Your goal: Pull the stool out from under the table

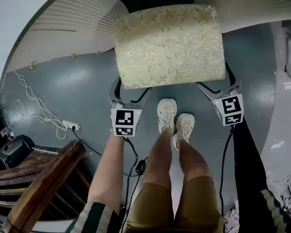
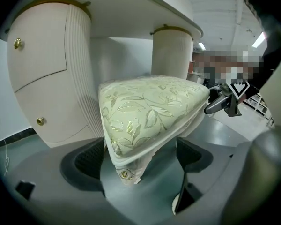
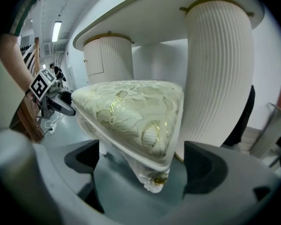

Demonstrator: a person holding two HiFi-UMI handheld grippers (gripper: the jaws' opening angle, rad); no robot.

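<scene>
Now, my left gripper (image 2: 138, 158) has its jaws spread wide around the near left corner of the pale green, leaf-patterned cushioned stool (image 1: 169, 45). The dark pads flank the cushion's edge without visibly pinching it. My right gripper (image 3: 143, 165) mirrors that on the near right corner, jaws just as wide. I read the pairing as deliberate: a corner cradled in each fork lets the seat be drawn squarely without twisting. The stool stands on the grey floor (image 1: 77, 86) between two ribbed cream pedestals (image 3: 220, 69). Its far edge is about level with the rim of the smooth white surface (image 3: 145, 18), and its near edge is just beyond the person's pale shoes (image 1: 174, 118). I judge it largely out.
</scene>
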